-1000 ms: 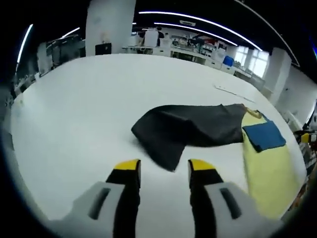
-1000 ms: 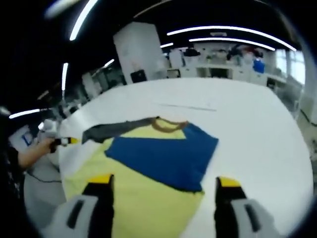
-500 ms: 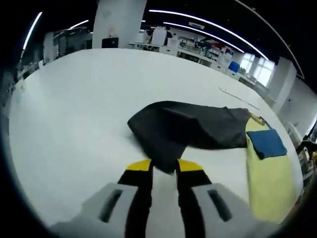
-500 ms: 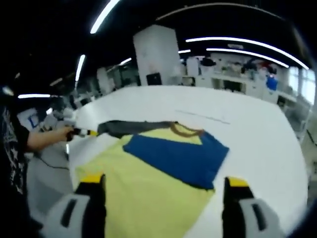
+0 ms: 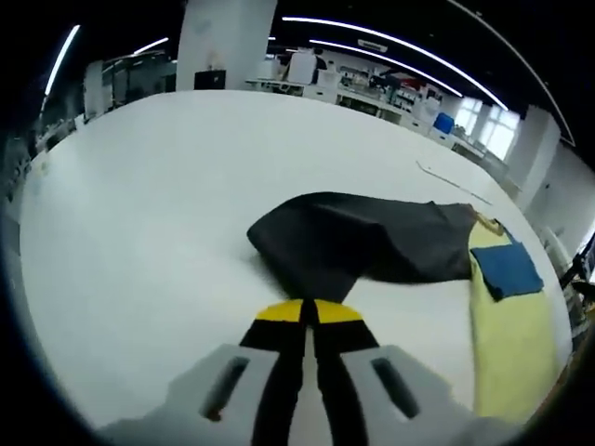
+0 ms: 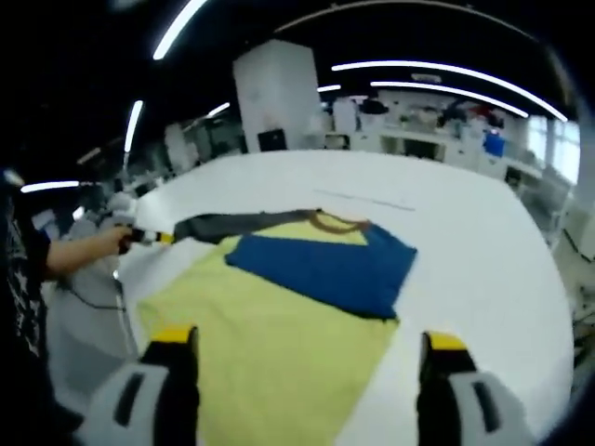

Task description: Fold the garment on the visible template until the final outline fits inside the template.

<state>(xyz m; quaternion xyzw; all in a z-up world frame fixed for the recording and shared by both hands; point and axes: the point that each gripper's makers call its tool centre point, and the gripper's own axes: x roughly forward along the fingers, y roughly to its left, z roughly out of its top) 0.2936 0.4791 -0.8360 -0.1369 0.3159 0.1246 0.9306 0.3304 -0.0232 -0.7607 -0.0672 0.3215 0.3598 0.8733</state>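
Note:
A yellow garment (image 6: 279,344) with a brown collar (image 6: 327,221) lies flat on the white table (image 6: 465,223). Its blue sleeve (image 6: 321,265) is folded across the chest. The dark grey sleeve (image 5: 363,237) stretches out sideways, and my left gripper (image 5: 310,311) is shut on that sleeve's tip. My right gripper (image 6: 307,339) hovers open over the yellow body, jaws wide apart, holding nothing. In the right gripper view the left gripper (image 6: 147,237) is at the dark sleeve's (image 6: 228,223) far end, held by a hand (image 6: 93,249). The yellow body (image 5: 507,344) and blue sleeve (image 5: 507,269) lie at the right of the left gripper view.
A thin line (image 6: 363,197) is marked on the table beyond the collar. The table's near edge (image 6: 125,297) runs past the garment's hem, with a person's sleeve (image 6: 19,307) beside it. Desks and a white pillar (image 6: 274,98) stand far behind.
My left jaws went from open around the dark sleeve's tip to shut on it. The right gripper stayed open over the yellow body; its view shifted slightly.

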